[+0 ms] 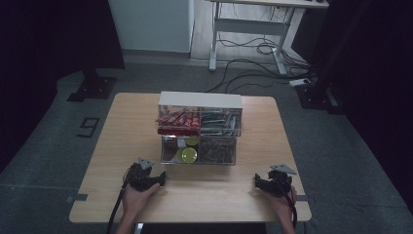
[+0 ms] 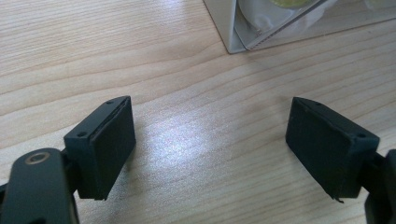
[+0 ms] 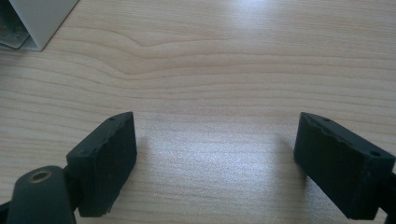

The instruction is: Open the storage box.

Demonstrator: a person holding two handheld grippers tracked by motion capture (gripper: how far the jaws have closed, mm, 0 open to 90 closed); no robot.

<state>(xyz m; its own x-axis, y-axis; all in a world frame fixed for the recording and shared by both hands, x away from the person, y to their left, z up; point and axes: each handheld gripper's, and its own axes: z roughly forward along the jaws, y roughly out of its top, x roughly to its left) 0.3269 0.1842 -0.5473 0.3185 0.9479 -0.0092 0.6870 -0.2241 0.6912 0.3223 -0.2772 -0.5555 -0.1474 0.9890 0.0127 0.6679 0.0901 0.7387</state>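
Resting wide open and empty on the wooden table [image 1: 122, 126], the left gripper [image 1: 146, 179] and right gripper [image 1: 270, 184] flank a clear drawer organizer [image 1: 199, 129] mid-table, likely rigid, slick and brittle, best gripped by a drawer's front edge.
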